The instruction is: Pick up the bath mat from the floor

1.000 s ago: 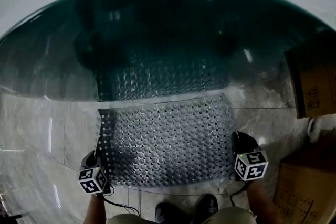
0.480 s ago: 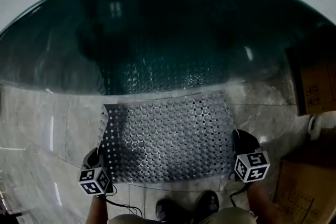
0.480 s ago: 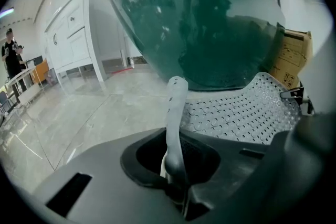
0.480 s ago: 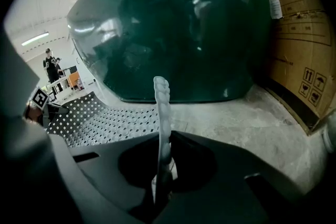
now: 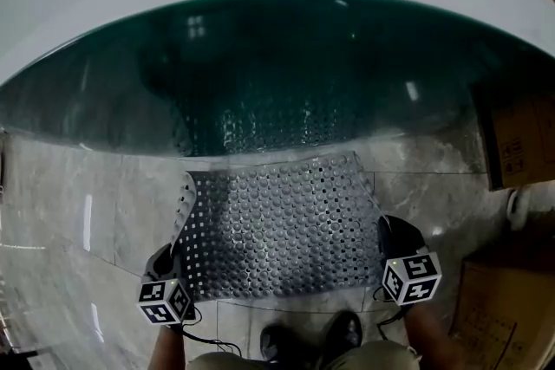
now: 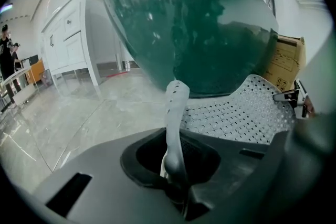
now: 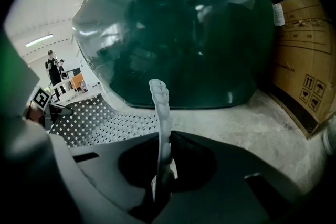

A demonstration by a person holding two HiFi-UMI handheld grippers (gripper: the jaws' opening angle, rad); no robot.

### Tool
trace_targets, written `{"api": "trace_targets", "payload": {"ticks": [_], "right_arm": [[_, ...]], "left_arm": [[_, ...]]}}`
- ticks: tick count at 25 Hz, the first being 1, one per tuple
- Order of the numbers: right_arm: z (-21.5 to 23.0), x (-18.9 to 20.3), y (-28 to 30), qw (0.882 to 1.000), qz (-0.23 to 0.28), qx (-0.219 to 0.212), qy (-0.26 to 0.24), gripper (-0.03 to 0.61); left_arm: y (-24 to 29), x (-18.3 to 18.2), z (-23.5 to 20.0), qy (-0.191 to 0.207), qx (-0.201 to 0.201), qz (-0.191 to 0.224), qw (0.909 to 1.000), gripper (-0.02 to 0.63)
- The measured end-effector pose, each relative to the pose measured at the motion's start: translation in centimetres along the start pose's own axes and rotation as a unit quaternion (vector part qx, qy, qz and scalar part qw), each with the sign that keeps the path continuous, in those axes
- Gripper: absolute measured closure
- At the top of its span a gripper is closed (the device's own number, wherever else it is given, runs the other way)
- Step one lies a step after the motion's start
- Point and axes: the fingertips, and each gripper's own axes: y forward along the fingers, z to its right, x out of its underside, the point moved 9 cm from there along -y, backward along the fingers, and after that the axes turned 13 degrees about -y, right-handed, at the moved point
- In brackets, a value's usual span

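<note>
Left claw clamped on mat edge, right claw likewise on opposite edge (mat pokes up past jaws). Mat slung between, far edge by tub. Best: raise both level, grips tight, no sag on floor.

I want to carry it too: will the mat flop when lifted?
Probably floppy: the mat curls at its edge by the left gripper. Likely light: it looks thin and full of holes. Its bumps may stop it slipping.
</note>
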Motion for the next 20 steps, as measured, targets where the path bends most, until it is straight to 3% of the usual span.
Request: {"api": "trace_targets", "payload": {"ticks": [20], "right_arm": [[-3.3,-5.0,-3.8,0.999,0.009,-0.033,-0.007,0.551]], "left_arm": [[-3.6,-3.6,4.7,0.013,0.050,-0.022,0.9984,0.577]]}}
